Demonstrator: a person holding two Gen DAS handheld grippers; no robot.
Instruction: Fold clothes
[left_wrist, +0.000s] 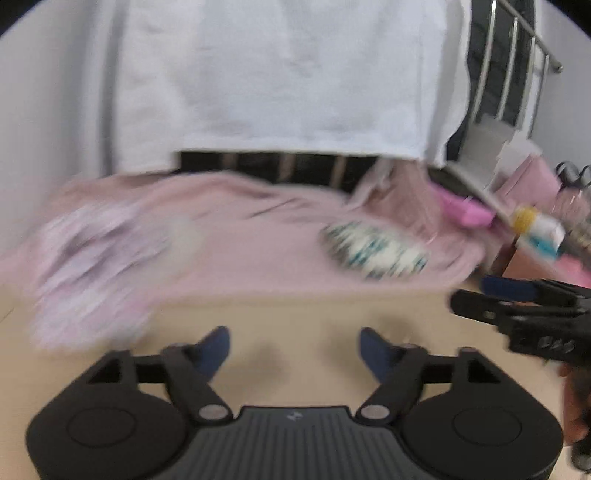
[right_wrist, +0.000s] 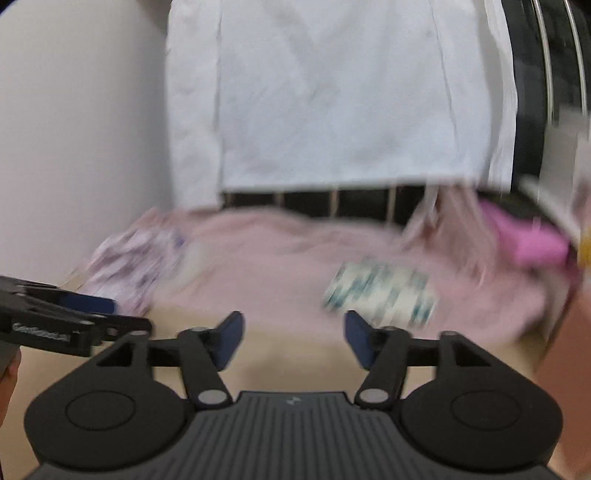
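Both views are motion-blurred. Nearest, the left hand-held gripper (left_wrist: 294, 350) and right hand-held gripper (right_wrist: 294, 338) hang agape and empty over the bare near edge of the desk (left_wrist: 295, 317). Beyond lies one pink garment (left_wrist: 240, 243), with perhaps two patterned patches, under a white cloth (left_wrist: 295, 74).

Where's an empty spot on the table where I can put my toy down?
The bare tan table strip in front of the pink garment, around the two open claws, is free. Farther back it is crowded: the garment covers the table, with a patterned folded cloth on it and clutter at the right.
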